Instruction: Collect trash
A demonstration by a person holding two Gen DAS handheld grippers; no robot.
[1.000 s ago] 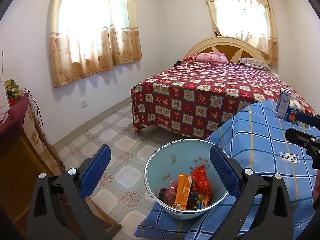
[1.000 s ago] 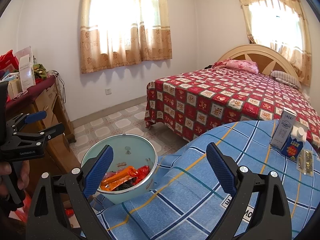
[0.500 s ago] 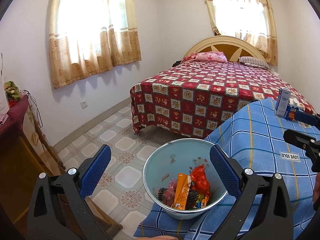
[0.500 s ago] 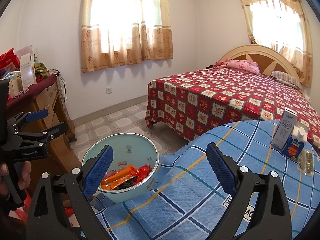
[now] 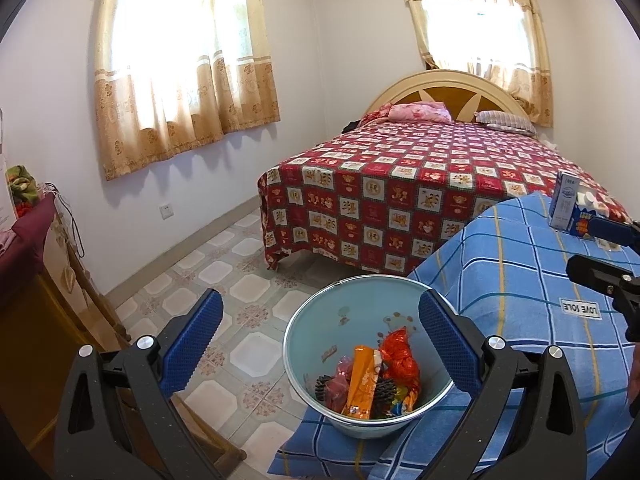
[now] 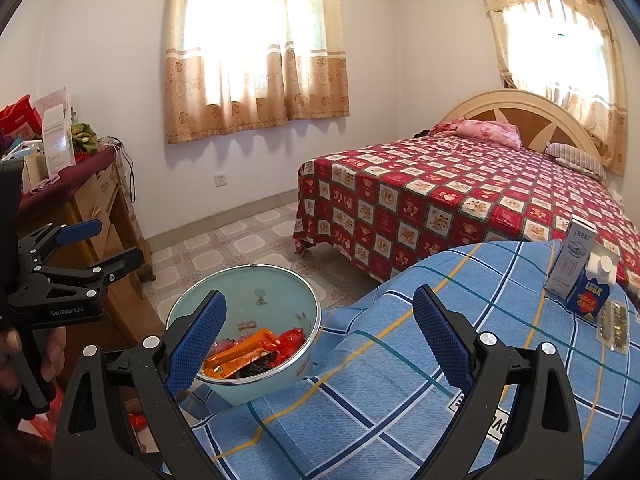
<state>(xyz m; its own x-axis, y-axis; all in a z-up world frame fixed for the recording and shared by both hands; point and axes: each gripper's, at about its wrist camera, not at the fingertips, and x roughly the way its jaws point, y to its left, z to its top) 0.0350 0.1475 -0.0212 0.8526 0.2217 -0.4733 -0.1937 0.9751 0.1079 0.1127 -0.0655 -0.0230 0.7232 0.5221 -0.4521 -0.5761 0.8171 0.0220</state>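
Note:
A pale green enamel basin (image 5: 320,320) (image 6: 256,284) sits at the near left edge of the blue plaid cloth (image 5: 520,280) (image 6: 400,352), holding orange and red snack wrappers (image 5: 362,384) (image 6: 240,356). My left gripper (image 5: 320,340) hovers open above the basin with nothing between its fingers. My right gripper (image 6: 320,336) is open too, over the cloth just right of the basin. At the cloth's far right stand a white carton (image 6: 570,264) (image 5: 562,200) and a blue carton (image 6: 594,292), with a small gold packet (image 6: 612,322) lying beside them.
A bed with a red patterned cover (image 5: 420,196) (image 6: 440,200) lies behind the cloth. A cluttered wooden cabinet (image 6: 80,208) (image 5: 24,272) stands at the left. Tiled floor (image 5: 224,280) runs between them. A hand (image 6: 24,352) holds the left gripper's handle.
Both views have drifted slightly; the basin sits a little more to the left in the left wrist view. Both grippers stay open.

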